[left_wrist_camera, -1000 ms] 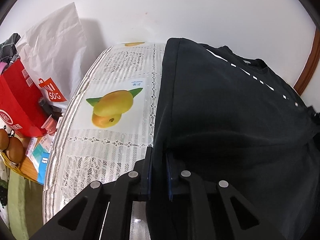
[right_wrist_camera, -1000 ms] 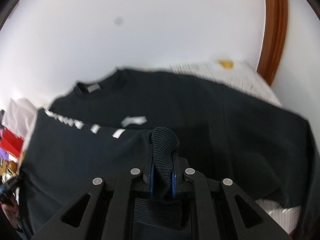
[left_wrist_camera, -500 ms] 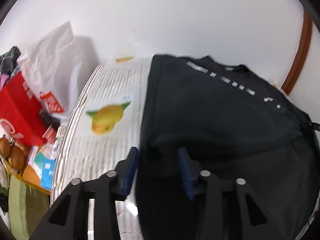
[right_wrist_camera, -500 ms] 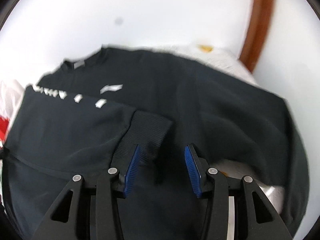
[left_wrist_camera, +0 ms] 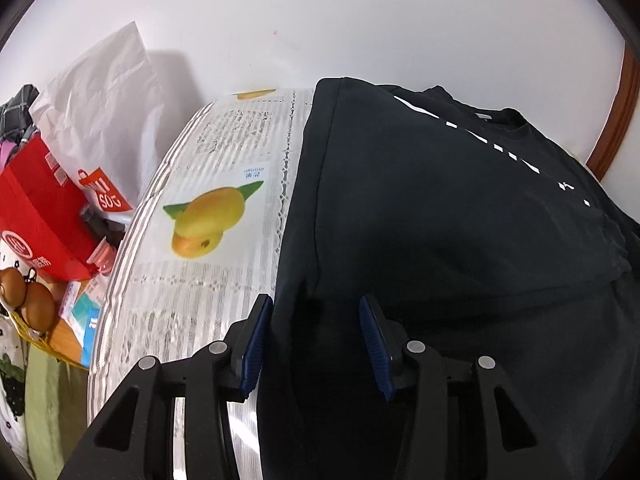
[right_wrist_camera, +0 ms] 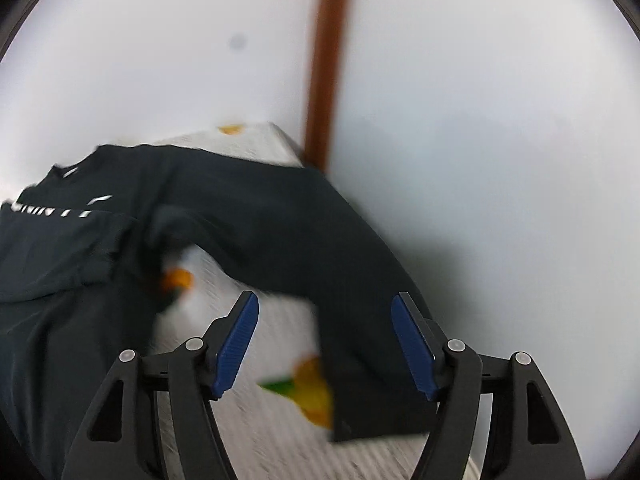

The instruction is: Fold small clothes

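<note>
Folding sweatshirt (left_wrist_camera: 440, 208): both our left gripper (left_wrist_camera: 316, 344) and right gripper (right_wrist_camera: 326, 346) released; next, grasp the outstretched right sleeve (right_wrist_camera: 360, 320).

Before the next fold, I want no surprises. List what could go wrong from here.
1. The unfolded sleeve runs to the table's right edge; its cuff could slip off and drag the shirt askew.
2. The right gripper is open above that sleeve, and its view is blurred; a hasty pinch might miss the cuff or catch the tablecloth.
3. The left gripper is open over the folded edge; nudging it could undo the fold.
</note>
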